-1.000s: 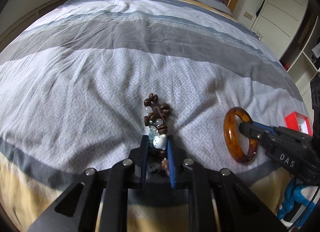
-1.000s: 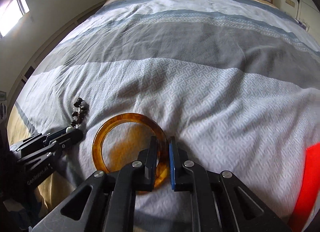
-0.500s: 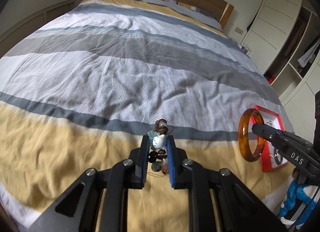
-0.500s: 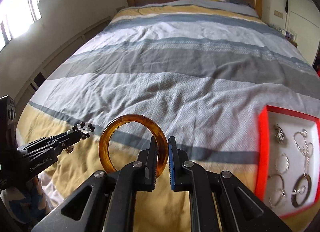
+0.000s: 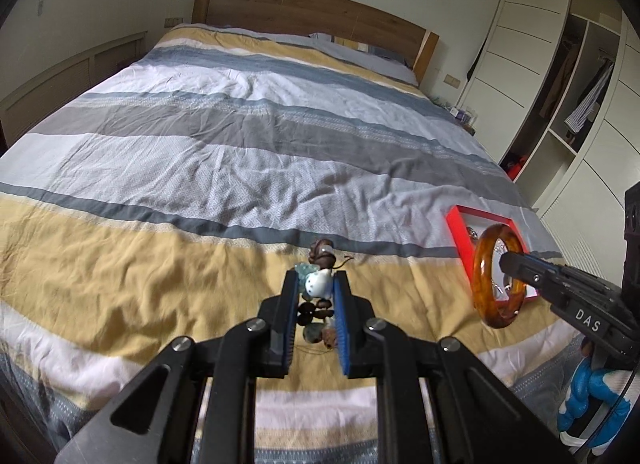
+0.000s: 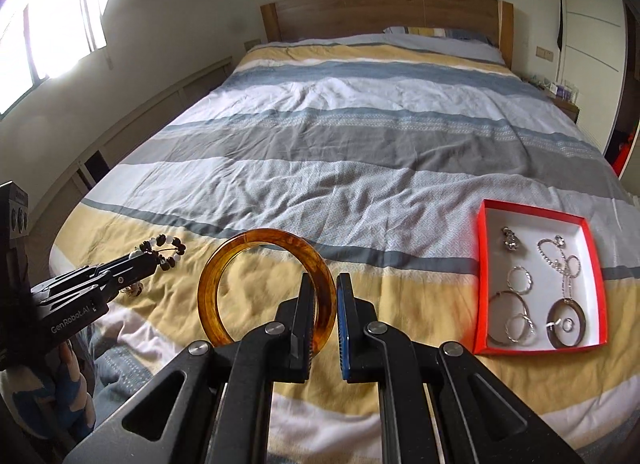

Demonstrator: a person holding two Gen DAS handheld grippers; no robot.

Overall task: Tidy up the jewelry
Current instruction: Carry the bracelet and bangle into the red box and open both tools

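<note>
While the left gripper [image 5: 316, 284] is clamping a bead bracelet [image 5: 318, 284] between its pads, above the yellow stripe of the bed [image 5: 240, 144], the left view is also showing the right gripper [image 5: 505, 262] off to the right, pinching an amber bangle [image 5: 486, 296] that is hanging upright in front of a red tray [image 5: 456, 232]. One bracelet is showing here, bunched, with a white bead wedged in the jaws and brown beads spilling above and below; it is probably light and limp on its cord, so gripping a large bead looks safer than the string, which I judge could slip. Turning to the right view, the right gripper [image 6: 324, 296] is closing on the bangle [image 6: 224, 264] at its right-hand rim, the ring standing on edge clear of the cover. Stiff, glossy and likely brittle, it is best held across the band as now. The left gripper [image 6: 150, 258] is entering from the left with the bracelet [image 6: 170, 248] dangling as a loop. The tray [image 6: 482, 264] is lying on the bed to the right, well apart from both tools, holding roughly four thin silver hoops, a chain, a dark round pendant and a small charm.
</note>
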